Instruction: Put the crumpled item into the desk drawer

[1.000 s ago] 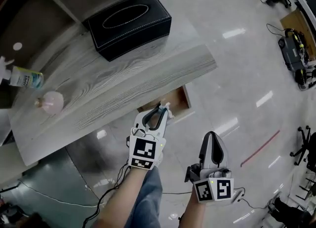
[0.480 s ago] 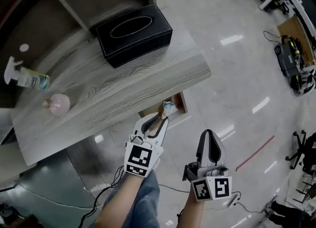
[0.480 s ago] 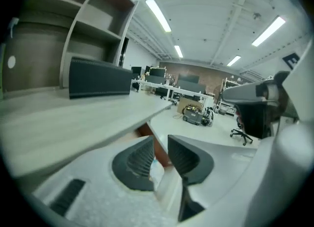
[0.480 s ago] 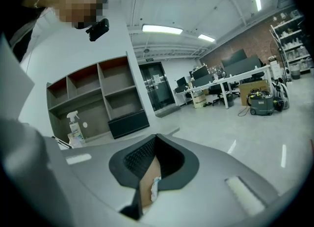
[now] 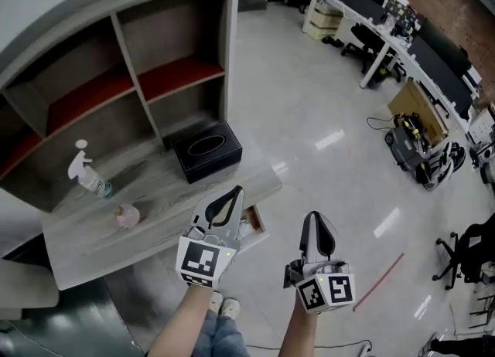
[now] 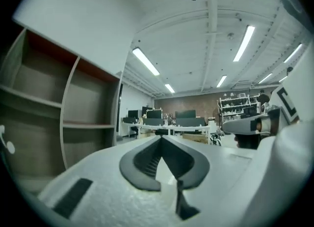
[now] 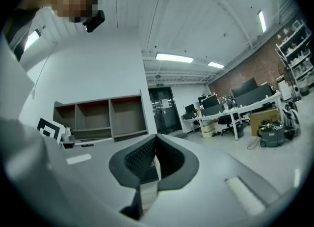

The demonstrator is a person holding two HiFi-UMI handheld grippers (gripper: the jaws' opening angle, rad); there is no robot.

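The wooden drawer (image 5: 257, 219) stands pulled out from under the grey wood-grain desk (image 5: 93, 239). A pale crumpled item (image 5: 247, 229) lies inside it, half hidden behind my left gripper (image 5: 236, 191). That gripper is raised above the drawer's near side, shut with nothing between its jaws. My right gripper (image 5: 312, 216) hangs to the right over the floor, also shut and empty. In the left gripper view the left gripper (image 6: 161, 137) points out into the room with its pads together. The right gripper (image 7: 156, 136) in its own view shows the same.
On the desk stand a black tissue box (image 5: 206, 149), a spray bottle (image 5: 89, 174) and a small pink bottle (image 5: 127, 215). An open shelf unit (image 5: 139, 77) rises behind it. Office desks (image 5: 371, 8), a floor machine (image 5: 414, 143) and a chair (image 5: 472, 255) stand at the right.
Both grippers have lifted up and back from the drawer. The left jaws, open at the drawer before, are now shut and empty. The crumpled item stays in the drawer.
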